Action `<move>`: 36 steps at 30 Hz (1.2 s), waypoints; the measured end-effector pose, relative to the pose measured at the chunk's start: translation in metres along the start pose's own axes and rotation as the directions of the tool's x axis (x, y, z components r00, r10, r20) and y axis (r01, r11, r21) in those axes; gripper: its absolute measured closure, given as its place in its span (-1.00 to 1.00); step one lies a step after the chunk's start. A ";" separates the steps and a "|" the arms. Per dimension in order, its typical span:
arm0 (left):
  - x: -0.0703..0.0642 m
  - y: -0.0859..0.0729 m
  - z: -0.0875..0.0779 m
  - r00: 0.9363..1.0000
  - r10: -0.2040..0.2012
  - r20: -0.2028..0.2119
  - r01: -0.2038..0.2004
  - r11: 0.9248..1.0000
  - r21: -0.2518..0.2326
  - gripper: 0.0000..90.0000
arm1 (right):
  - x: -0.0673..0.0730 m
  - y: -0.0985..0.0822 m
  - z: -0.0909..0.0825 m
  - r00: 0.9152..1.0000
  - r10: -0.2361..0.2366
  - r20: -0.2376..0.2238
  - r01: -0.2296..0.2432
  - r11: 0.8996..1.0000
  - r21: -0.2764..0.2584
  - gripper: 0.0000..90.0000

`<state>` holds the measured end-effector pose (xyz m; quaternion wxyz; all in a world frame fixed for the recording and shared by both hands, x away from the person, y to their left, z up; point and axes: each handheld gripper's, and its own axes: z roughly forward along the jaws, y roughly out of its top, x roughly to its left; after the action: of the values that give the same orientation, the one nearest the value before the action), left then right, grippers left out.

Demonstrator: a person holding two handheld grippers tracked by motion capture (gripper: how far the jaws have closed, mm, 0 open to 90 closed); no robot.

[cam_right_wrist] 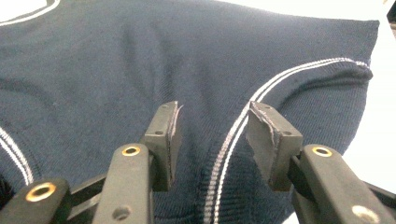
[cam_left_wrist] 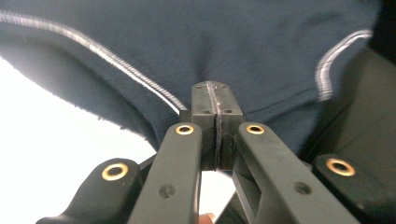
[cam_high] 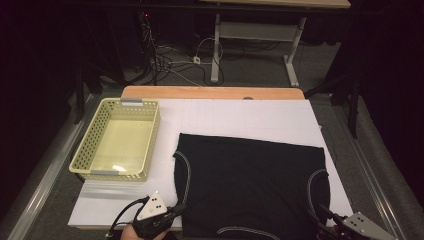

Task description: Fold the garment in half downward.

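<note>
A dark navy garment with pale striped trim lies spread flat on the white sheet covering the desk, occupying the right and centre of the surface and reaching to the near edge. Its long axis runs left to right across the desk; the trimmed openings sit at its left and right sides and a curved trimmed opening lies at the near edge, toward the person. The left claw sits at the garment's near-left corner, by the striped trim. In the left gripper view the jaws stand pressed together at the cloth's edge with no gap between them; whether any fabric is caught between them cannot be told. The right claw sits at the garment's near-right corner, over the cloth. In the right gripper view its jaws stand apart, one on each side of a doubled stripe that runs up between them and curves off to the right, with the pads resting on or just above the fabric. A pale yellow perforated basket stands on the desk's left side, apart from the garment. Cables lie on the floor beyond the desk.
</note>
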<state>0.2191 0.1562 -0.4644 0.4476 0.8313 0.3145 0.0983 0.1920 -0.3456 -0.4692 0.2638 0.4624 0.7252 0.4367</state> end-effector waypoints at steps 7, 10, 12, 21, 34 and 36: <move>0.008 -0.005 0.030 0.999 -0.031 -0.038 0.033 0.997 0.066 0.14 | 0.000 0.001 0.006 1.000 -0.001 -0.002 0.001 1.000 0.011 0.22; 0.006 -0.002 0.038 0.999 -0.015 -0.050 0.019 0.997 0.078 0.13 | 0.001 -0.001 0.007 1.000 -0.003 0.004 0.003 1.000 0.018 0.20; 0.003 -0.002 0.039 0.995 0.029 -0.091 -0.021 0.996 0.089 0.50 | 0.001 -0.002 0.007 1.000 -0.004 0.004 0.004 1.000 0.024 0.20; 0.003 -0.001 0.024 0.995 0.012 -0.097 -0.007 0.999 0.049 0.91 | 0.003 0.000 0.009 1.000 -0.014 -0.007 0.014 1.000 0.018 0.20; -0.003 -0.009 0.009 1.000 -0.017 -0.020 0.018 0.998 0.053 0.91 | 0.003 0.003 0.011 1.000 -0.017 -0.015 0.017 1.000 0.010 0.20; 0.001 -0.008 0.009 0.999 -0.033 -0.018 0.033 0.999 0.043 0.88 | 0.002 0.004 0.011 1.000 -0.008 -0.015 0.009 1.000 0.005 0.18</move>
<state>0.2202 0.1539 -0.4766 0.4284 0.8346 0.3340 0.0911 0.2018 -0.3388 -0.4710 0.2589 0.4566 0.7303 0.4372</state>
